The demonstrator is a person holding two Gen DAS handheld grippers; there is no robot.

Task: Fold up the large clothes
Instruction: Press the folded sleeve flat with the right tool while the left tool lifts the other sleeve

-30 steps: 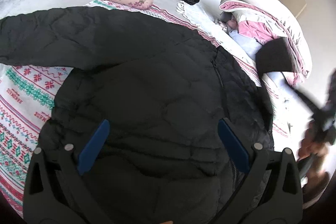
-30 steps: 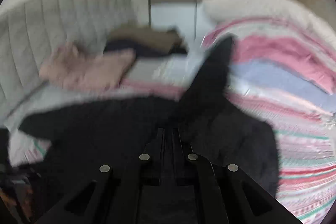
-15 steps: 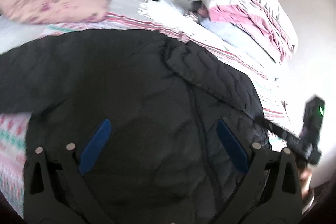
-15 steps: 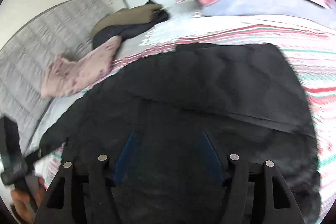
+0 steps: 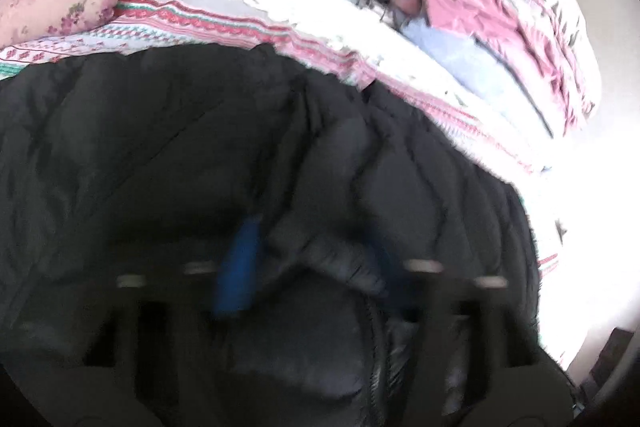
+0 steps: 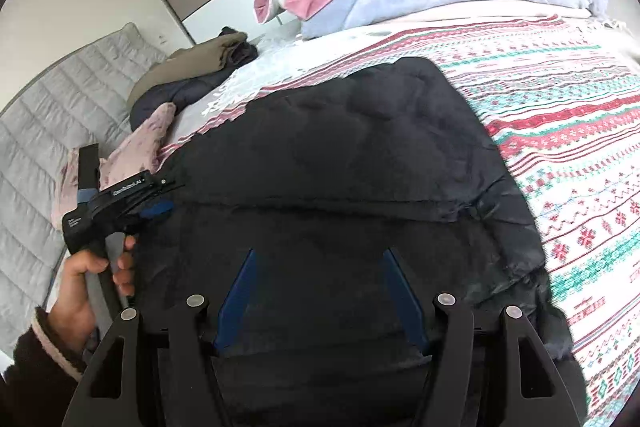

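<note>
change: right sleeve now folded across black jacket [image 6: 340, 155]; left sleeve next
right gripper [image 6: 320, 295]: fingers wide, empty
left gripper [image 5: 304, 259]: narrowing, grip unclear

The right sleeve [image 6: 360, 131] of the black jacket [image 6: 340, 227], raised 1.0 s ago, now lies folded flat across the jacket body. The right gripper [image 6: 320, 291], clamped then, now has its fingers spread apart over the jacket. The left gripper [image 5: 308, 259] fingers, formerly wide, are now closer together around a jacket fold [image 5: 320, 247].
</note>
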